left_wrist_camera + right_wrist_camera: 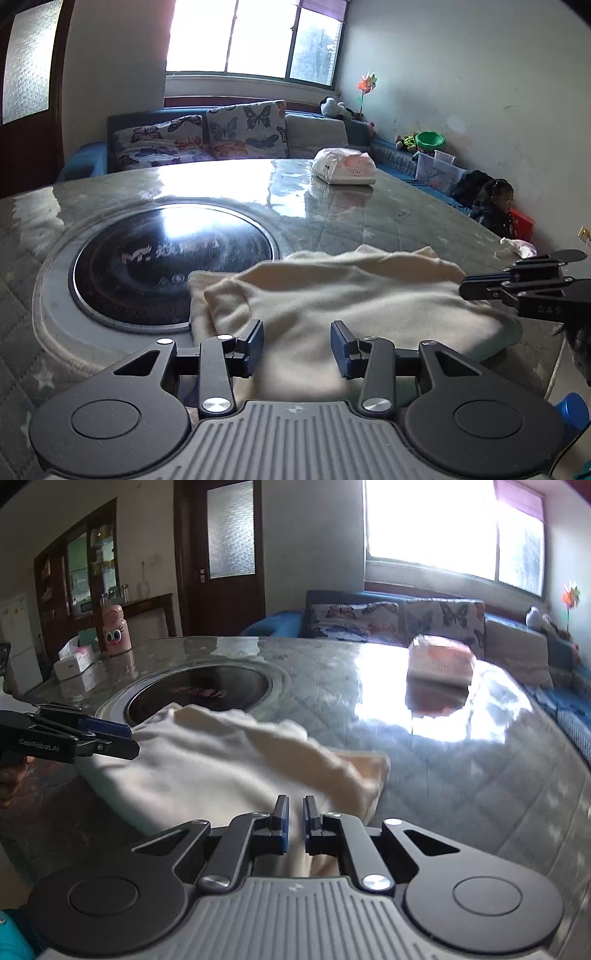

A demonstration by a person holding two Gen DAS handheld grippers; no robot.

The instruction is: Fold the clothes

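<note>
Nearest, left tongs [297, 345] parted over the near edge of a cream garment [354, 295], pads clear of the cloth, grasping nothing. Right tongs [294, 821] all but clenched, a fold of that garment apparently nipped in the narrow slot between the pads. Garment itself bunched in a loose fold on the glossy worktop [388, 214], near its front edge, far end lapping onto the round dark hob [173, 258] set in the middle. Further back on the worktop, a white tissue pack [343, 166]. Beyond, a blue sofa with butterfly cushions [243, 127] under a bright window [255, 37].
</note>
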